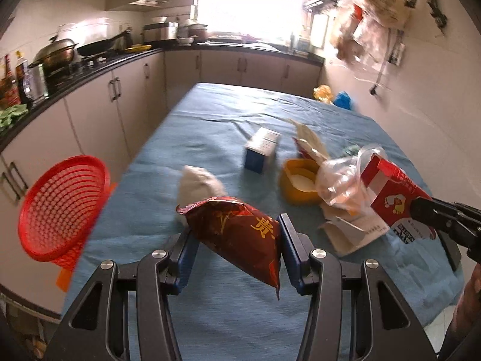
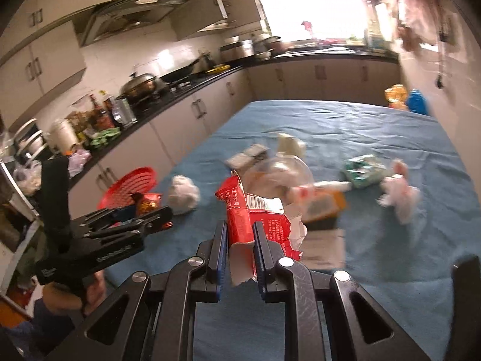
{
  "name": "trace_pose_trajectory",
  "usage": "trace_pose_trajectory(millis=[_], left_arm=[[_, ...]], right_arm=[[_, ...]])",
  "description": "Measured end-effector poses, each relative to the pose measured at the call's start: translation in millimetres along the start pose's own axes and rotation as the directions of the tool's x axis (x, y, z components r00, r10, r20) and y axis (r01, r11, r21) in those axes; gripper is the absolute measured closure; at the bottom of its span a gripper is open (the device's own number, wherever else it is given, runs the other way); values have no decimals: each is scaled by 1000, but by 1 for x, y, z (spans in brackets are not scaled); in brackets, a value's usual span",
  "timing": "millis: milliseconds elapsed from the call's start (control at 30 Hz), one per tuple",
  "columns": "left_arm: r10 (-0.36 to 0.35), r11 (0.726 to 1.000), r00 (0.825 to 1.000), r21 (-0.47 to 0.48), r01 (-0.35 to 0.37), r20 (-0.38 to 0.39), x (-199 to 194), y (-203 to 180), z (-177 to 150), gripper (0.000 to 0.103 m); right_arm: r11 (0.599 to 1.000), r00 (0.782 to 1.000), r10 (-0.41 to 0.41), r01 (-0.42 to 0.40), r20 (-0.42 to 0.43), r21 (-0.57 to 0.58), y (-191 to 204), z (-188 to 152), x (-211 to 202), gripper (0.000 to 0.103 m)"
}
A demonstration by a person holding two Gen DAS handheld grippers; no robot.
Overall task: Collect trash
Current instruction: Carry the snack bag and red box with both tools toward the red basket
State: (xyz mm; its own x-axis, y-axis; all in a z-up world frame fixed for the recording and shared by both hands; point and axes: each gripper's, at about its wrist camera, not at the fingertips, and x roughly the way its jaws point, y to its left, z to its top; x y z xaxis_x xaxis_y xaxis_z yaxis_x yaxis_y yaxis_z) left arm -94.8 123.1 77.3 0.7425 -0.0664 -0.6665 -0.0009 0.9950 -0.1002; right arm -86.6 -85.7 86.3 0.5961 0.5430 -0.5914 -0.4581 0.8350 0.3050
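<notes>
Your left gripper (image 1: 239, 242) is clamped on one dark red snack bag (image 1: 237, 237), pinched between both jaws and lifted clear of the tabletop (image 1: 210, 120). Your right gripper (image 2: 239, 251) is closed on one torn red carton (image 2: 255, 219), jaws narrow, carton upright between them. One red basket (image 1: 63, 207) sits off the tabletop's left edge. On the cloth: one white wad (image 1: 197, 185) near the left edge, one blue box (image 1: 260, 150) mid-table, one yellow tub (image 1: 297, 180), one clear plastic bag (image 1: 342, 180), one green wrapper (image 2: 363, 167) and one white-pink tissue (image 2: 399, 189) toward the right edge.
</notes>
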Motion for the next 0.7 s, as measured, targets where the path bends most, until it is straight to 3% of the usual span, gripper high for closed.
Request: trace_pose_trajectory(millis=[233, 433, 700], left_arm=[[78, 994, 996, -78, -76, 33, -17, 51, 3, 53], [106, 986, 993, -133, -98, 52, -28, 84, 6, 53], [107, 984, 992, -147, -98, 60, -32, 99, 8, 53]], right_arm=[[994, 995, 93, -95, -27, -53, 45, 18, 30, 85], [986, 987, 149, -153, -63, -65, 71, 33, 58, 85], [975, 973, 218, -221, -81, -26, 79, 46, 70, 85]])
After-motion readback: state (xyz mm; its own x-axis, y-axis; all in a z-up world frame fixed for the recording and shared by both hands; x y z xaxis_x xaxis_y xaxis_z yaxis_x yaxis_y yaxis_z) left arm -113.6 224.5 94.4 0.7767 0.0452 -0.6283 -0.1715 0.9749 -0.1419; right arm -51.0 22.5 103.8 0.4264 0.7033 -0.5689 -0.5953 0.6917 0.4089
